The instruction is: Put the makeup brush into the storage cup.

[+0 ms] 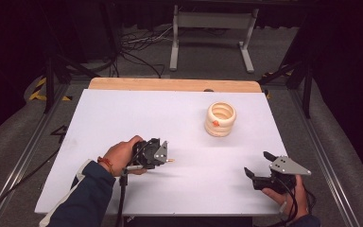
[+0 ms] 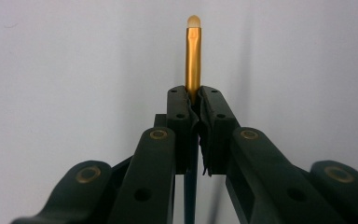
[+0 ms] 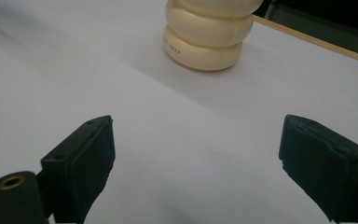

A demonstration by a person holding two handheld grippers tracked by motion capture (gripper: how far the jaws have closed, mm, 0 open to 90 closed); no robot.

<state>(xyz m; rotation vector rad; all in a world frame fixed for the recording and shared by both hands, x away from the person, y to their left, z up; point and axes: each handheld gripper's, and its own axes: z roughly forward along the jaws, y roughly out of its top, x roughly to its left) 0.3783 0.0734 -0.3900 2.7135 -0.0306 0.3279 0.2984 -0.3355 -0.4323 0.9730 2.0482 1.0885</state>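
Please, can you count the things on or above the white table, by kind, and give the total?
Cream ribbed holder: 1
Gold-handled brush, held in the left gripper: 1
Grippers, left and right gripper: 2
Total: 4

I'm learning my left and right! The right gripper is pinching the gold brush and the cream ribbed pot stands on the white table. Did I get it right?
Nearly. The left gripper pinches the gold brush, as the left gripper view shows. The right gripper is open, with nothing between its pads. The cream ribbed pot does stand on the white table.

Overhead view; two close finger-mounted views
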